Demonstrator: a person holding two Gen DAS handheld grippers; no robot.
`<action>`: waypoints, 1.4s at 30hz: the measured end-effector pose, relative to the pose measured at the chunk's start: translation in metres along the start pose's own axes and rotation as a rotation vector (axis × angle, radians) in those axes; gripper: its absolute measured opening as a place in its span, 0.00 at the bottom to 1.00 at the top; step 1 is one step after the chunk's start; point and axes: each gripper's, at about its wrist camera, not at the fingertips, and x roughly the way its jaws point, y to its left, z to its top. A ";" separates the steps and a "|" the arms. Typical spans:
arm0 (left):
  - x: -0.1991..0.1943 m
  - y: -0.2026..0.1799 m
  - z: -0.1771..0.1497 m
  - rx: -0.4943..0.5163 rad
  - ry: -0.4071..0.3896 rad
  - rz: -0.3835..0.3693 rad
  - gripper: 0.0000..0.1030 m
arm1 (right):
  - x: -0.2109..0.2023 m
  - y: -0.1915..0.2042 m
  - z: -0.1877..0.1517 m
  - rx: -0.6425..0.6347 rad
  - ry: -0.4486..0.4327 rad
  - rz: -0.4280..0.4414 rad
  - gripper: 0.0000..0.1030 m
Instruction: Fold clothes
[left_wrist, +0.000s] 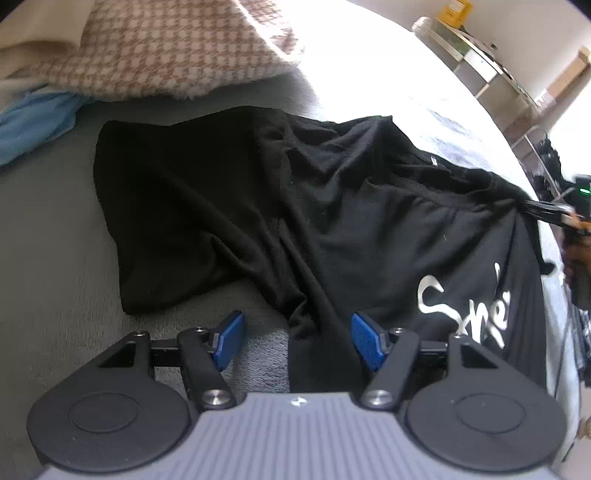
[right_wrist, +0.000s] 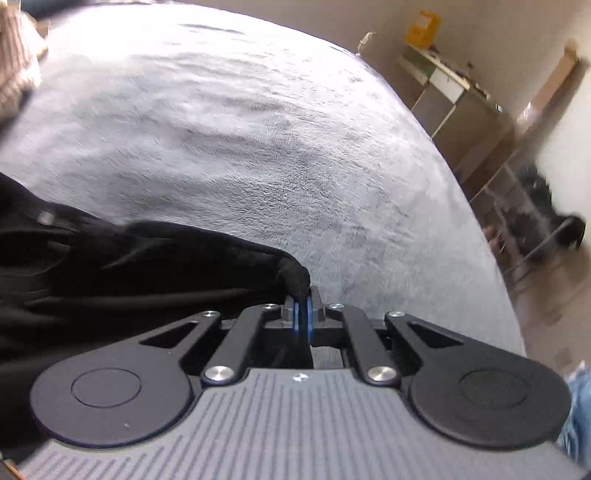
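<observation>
We are working over a bed (right_wrist: 258, 129) covered in a pale grey fleece, in a bright room with shelving along the far wall. Taking the black T-shirt (left_wrist: 258, 206) as our landmark, we are holding the right claw (right_wrist: 303, 310) at its far right edge, where the blue pads are pressing together on a small bunched corner of the black cloth. That pinch is drawing the fabric taut toward the bed's right side, which we judge is meant to stretch the shirt flat for folding. The left claw (left_wrist: 297, 341) is hovering at the shirt's near edge with its blue fingers (left_wrist: 232, 338) standing wide apart, gripping nothing; a rumpled fold of the shirt is lying between them, so it looks placed to take a second hold there. The shirt itself is lying spread but creased on the bed, its white lettering (left_wrist: 465, 299) showing on the right part and its left part bunched in loose ridges. Beyond the shirt's far left edge a houndstooth blanket (left_wrist: 159, 48) is heaped, and a blue cloth (left_wrist: 33, 122) is lying just beside that, left of the shirt. Whether the shirt is being laid out or already partly folded, we cannot tell.
</observation>
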 end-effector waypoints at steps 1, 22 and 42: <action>-0.001 0.000 -0.001 0.007 -0.003 0.004 0.64 | 0.011 0.006 -0.003 -0.024 0.011 -0.010 0.03; -0.066 -0.040 -0.054 0.090 -0.049 0.123 0.64 | -0.181 -0.120 -0.126 0.455 0.008 0.330 0.59; -0.054 -0.283 -0.237 0.591 0.181 -0.291 0.62 | -0.206 -0.054 -0.315 0.637 0.541 0.802 0.02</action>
